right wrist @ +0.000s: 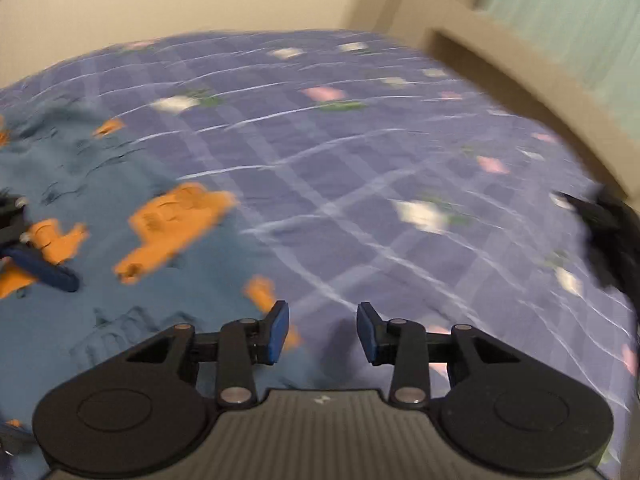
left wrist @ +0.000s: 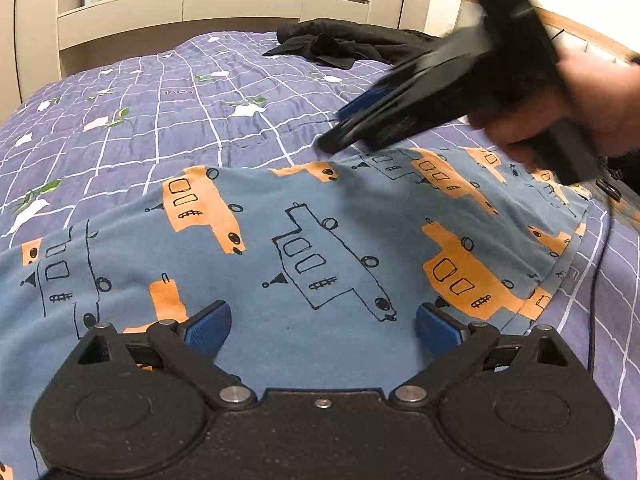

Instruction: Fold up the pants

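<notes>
The pants [left wrist: 304, 240] are blue with orange and outlined bus prints and lie spread on the bed. My left gripper [left wrist: 323, 330] is open just above the cloth, holding nothing. My right gripper [left wrist: 332, 132] shows blurred in the left wrist view, tips down at the far edge of the pants. In the right wrist view the right gripper [right wrist: 322, 332] is open over the pants' edge [right wrist: 120, 240], holding nothing; that view is motion-blurred. The left gripper's blue finger [right wrist: 44, 270] shows at its left edge.
The bed has a purple quilt [left wrist: 160, 112] with a white grid and flower patches. A black garment [left wrist: 340, 46] lies crumpled at the far side, also at the right edge of the right wrist view [right wrist: 612, 236]. A beige headboard [left wrist: 200, 12] stands behind. A cable [left wrist: 600, 248] hangs at right.
</notes>
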`<state>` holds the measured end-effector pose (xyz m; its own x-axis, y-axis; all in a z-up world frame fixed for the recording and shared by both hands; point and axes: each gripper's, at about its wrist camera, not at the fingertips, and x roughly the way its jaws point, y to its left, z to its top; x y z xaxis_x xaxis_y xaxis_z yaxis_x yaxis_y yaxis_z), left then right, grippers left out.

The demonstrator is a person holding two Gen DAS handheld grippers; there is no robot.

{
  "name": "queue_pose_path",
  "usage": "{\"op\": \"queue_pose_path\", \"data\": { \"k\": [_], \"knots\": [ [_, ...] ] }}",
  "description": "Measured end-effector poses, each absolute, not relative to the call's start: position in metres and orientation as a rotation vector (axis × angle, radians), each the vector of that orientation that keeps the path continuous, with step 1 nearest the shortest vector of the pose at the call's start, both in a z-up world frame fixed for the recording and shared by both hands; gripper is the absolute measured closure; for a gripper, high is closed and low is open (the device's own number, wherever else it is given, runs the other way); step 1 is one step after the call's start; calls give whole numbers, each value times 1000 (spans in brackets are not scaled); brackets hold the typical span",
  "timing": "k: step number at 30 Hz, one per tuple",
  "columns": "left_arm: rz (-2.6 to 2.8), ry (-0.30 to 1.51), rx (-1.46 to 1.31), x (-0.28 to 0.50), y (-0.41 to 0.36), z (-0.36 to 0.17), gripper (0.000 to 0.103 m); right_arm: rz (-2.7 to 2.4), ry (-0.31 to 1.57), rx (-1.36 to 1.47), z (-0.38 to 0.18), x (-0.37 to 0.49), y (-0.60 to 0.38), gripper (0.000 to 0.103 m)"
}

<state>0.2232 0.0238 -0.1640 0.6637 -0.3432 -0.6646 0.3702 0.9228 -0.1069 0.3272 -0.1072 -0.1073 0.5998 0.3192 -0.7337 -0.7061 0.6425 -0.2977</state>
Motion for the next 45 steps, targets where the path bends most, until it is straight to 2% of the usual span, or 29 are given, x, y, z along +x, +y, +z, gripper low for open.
{"op": "queue_pose_path", "data": {
  "k": [4,14,16,17,20,24,26,28,29,36,42,44,45],
  "knots": [
    [-398,747,36,226,22,-164,1,607,680,-427,-84,304,-150,46],
    [-381,743,50,229,16,-163,1,542,750,-173,-44,205,-244,27],
    [-377,739,5,227,19,-162,1,507,754,-111,-39,185,-266,13],
    [-374,737,-28,225,21,-162,1,485,759,-82,-39,178,-275,9],
    [-346,739,-63,217,15,-158,1,416,760,13,-46,155,-304,8],
    [-352,770,-31,199,-4,-147,2,300,736,294,-71,132,-357,8],
    [-360,792,-36,193,-12,-137,3,237,710,515,-89,124,-389,17],
    [-372,807,-36,193,-22,-122,4,176,681,689,-110,122,-416,39],
    [-377,806,-34,194,-26,-114,4,141,670,725,-116,123,-425,42],
    [-459,755,-91,238,-92,-43,3,-20,542,967,-138,138,-476,45],
    [-639,848,-213,302,-170,-33,1,35,547,983,-161,156,-491,48],
    [-682,916,-246,323,-195,-42,1,66,536,965,-164,158,-489,58],
    [-686,956,-268,334,-206,-49,1,91,540,956,-165,166,-484,86]
  ]
}}
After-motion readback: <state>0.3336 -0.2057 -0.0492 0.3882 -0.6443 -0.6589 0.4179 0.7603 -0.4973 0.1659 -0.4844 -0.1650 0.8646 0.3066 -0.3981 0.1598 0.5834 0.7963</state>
